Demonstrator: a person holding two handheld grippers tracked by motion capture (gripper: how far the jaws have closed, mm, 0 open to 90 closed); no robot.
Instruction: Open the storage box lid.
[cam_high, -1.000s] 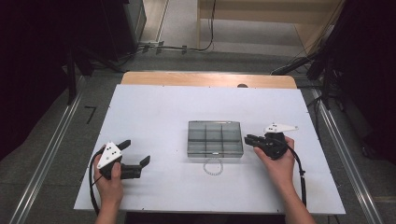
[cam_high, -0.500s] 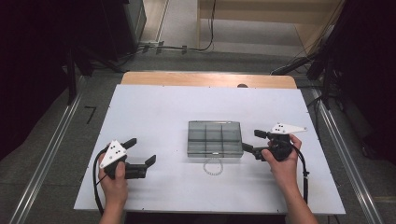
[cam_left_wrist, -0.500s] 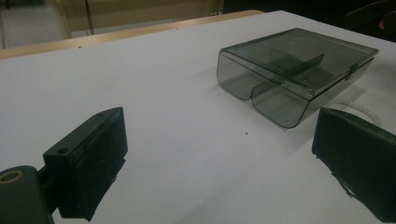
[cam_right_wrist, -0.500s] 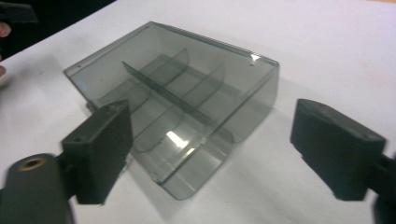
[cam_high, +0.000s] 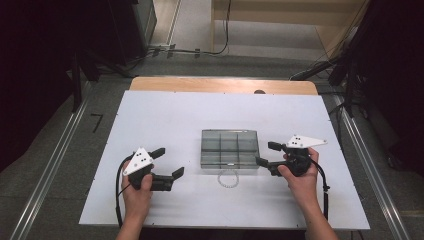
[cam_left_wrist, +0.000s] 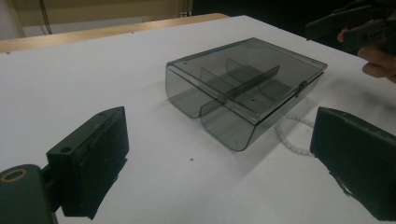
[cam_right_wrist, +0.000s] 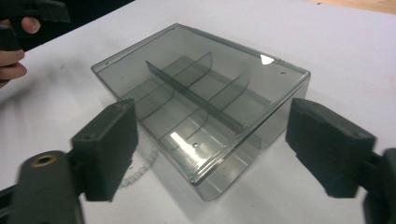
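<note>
high view puts one smoky clear box (cam_high: 229, 148), lid shut, near the middle of the white table (cam_high: 200, 115), a little toward the person's edge. one loop of white beads (cam_high: 228, 178) lies on the table just in front of the box, on the near side. the right gripper (cam_high: 266, 155) sits just off the box's right end with its jaws apart, not touching it; they have just been opening and then drawing in a little, and nothing is between them. the left gripper (cam_high: 168, 163) is well to the left of the box, jaws wide apart and empty, pointing toward it. there are two grippers, two hands, one box, one bead loop.

the right gripper view adds what the high one cannot: the box (cam_right_wrist: 201, 112) has one long divider running lengthwise and two curved cross walls on each side of it, making six compartments, all bare. the hinged side lies away from that camera. the beads (cam_right_wrist: 135, 170) peek out beside the box's near left corner, partly behind the left jaw. the other hand (cam_right_wrist: 14, 46) shows at the top left corner.

the left gripper view shows the box (cam_left_wrist: 243, 88) from its other end, with a small latch on the front edge, and the beads (cam_left_wrist: 292, 137) curling out beside it. the right gripper (cam_left_wrist: 355, 25) hangs at the top right, above the table.
</note>
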